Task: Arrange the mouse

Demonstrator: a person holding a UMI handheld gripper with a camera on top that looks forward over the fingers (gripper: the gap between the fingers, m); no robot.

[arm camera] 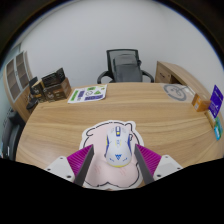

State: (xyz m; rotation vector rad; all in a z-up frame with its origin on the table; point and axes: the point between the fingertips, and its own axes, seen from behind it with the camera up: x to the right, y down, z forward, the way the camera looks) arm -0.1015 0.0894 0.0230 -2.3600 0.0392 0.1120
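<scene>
Mouse, white, sits between the open jaws, resting on a pink pig-shaped mat at the near edge of the wooden table. Judging by this, the grasp is underway; next, close squarely on its sides.
</scene>
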